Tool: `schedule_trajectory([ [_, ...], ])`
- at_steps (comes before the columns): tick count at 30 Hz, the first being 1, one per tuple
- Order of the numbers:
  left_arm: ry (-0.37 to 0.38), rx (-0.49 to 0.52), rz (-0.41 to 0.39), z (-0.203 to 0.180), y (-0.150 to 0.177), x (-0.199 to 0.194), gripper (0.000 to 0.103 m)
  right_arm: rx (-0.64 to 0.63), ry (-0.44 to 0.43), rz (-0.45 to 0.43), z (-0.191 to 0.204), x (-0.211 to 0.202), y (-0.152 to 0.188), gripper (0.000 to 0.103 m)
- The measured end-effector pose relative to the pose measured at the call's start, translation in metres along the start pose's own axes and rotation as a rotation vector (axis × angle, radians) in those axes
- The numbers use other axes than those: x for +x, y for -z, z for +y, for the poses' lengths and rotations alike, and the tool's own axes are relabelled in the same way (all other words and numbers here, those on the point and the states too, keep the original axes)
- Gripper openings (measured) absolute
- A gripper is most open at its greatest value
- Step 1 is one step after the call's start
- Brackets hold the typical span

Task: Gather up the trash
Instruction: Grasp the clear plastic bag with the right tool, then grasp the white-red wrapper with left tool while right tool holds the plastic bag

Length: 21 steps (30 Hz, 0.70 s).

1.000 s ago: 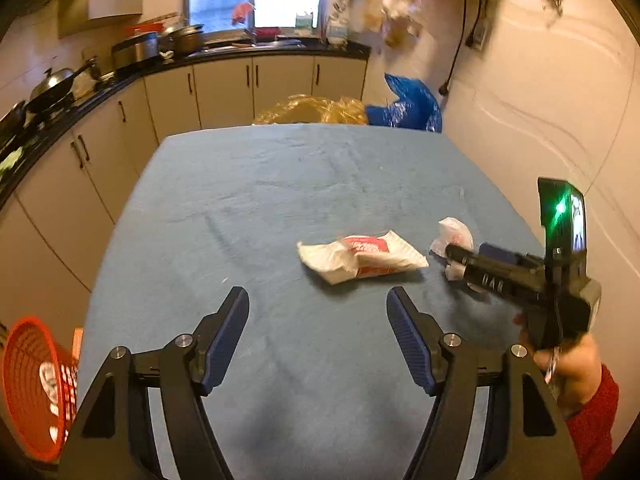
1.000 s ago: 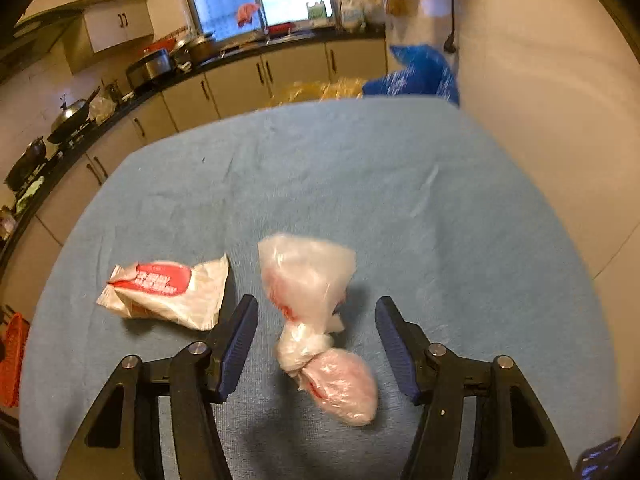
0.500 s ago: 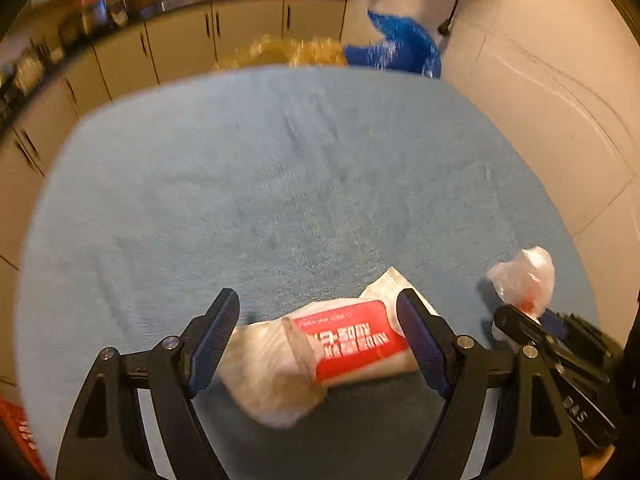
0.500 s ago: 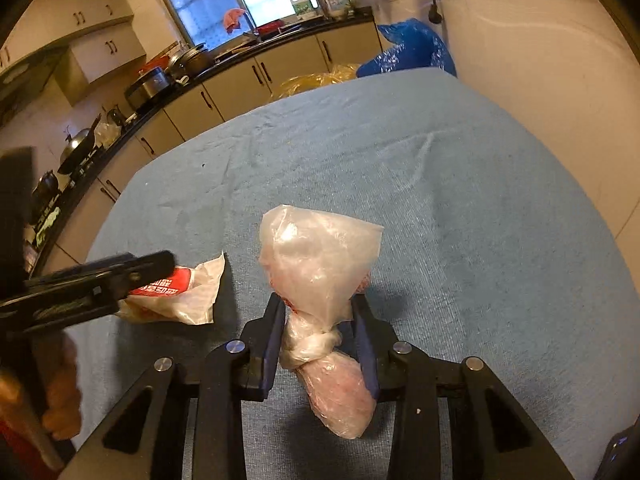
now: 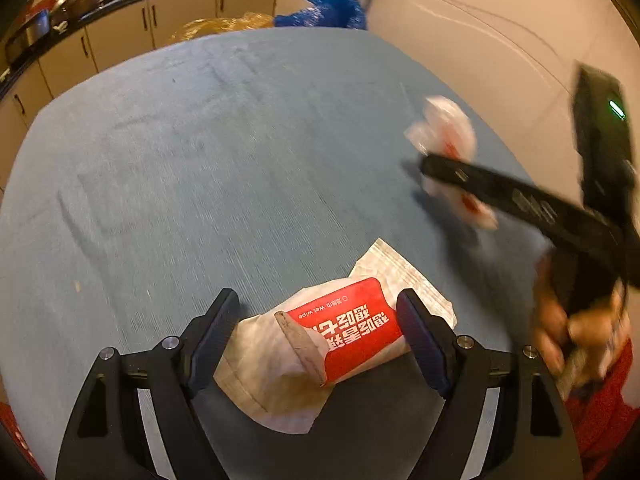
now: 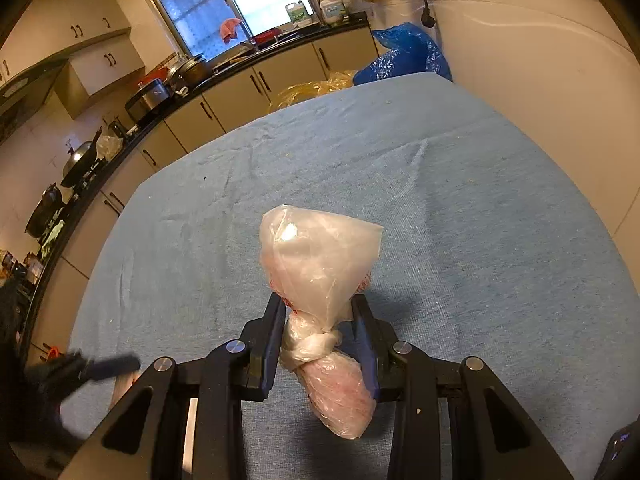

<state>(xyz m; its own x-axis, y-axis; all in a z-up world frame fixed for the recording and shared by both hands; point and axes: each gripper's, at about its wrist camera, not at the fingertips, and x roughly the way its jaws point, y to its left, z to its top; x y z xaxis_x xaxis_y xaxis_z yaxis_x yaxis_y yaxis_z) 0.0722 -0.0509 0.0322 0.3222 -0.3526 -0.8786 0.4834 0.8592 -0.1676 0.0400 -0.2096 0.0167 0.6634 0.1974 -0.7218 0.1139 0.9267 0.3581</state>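
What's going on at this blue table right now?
A person is clearing trash off the blue cloth-covered table with a hand-held claw in each hand. The right claw is shut on a knotted clear plastic bag. The left claw is open, straddling a crumpled white wet-wipe packet with a red label lying on the cloth, not yet gripped.

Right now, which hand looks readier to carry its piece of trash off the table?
The right. The right gripper is already clamped on the knotted plastic bag. The left gripper only straddles the wet wipe packet, with its jaws wide apart, so it must close first.
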Motion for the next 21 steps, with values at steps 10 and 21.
schedule_trajectory([
  [10,-0.045,0.020,-0.027,-0.017,0.065,-0.033,0.082,-0.014,-0.033,0.003,0.003,-0.002,0.001,0.036],
  [21,-0.135,0.099,-0.072,-0.043,0.086,-0.055,0.083,-0.042,-0.088,0.025,0.015,0.000,0.004,0.036],
])
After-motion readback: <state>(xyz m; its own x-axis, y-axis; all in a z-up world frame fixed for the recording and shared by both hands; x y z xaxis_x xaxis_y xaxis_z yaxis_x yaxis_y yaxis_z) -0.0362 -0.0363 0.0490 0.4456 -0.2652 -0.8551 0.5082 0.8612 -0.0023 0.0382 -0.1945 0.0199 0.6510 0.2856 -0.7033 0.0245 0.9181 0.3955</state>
